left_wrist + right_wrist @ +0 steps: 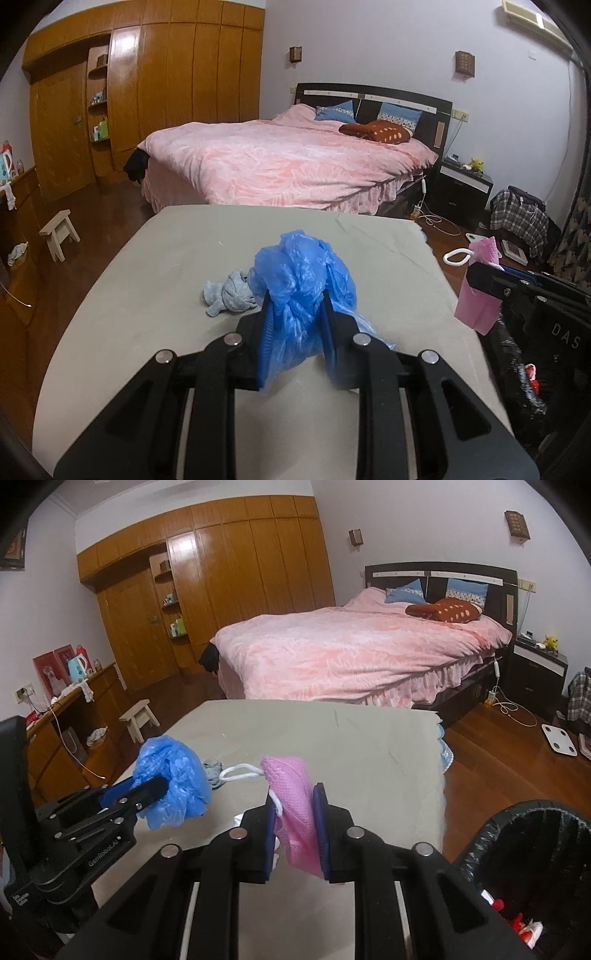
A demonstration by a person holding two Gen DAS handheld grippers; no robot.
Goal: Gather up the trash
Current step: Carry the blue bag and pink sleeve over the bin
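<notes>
My left gripper (295, 302) is shut on a crumpled blue plastic bag (303, 273) and holds it above the grey table (147, 280). It shows at the left of the right wrist view (166, 786), with the bag (173, 775). My right gripper (295, 797) is shut on a pink mesh mask (291, 786) with a white ear loop (240, 771), held above the table (369, 746). The mask also shows in the left wrist view (478, 295). A crumpled grey-blue cloth (231, 293) lies on the table behind the bag.
A black-lined trash bin (517, 867) with red bits inside stands at the table's right, low down. A pink bed (288, 162) lies beyond the table. A small wooden stool (59, 232) and a low wooden counter (66, 716) are at the left.
</notes>
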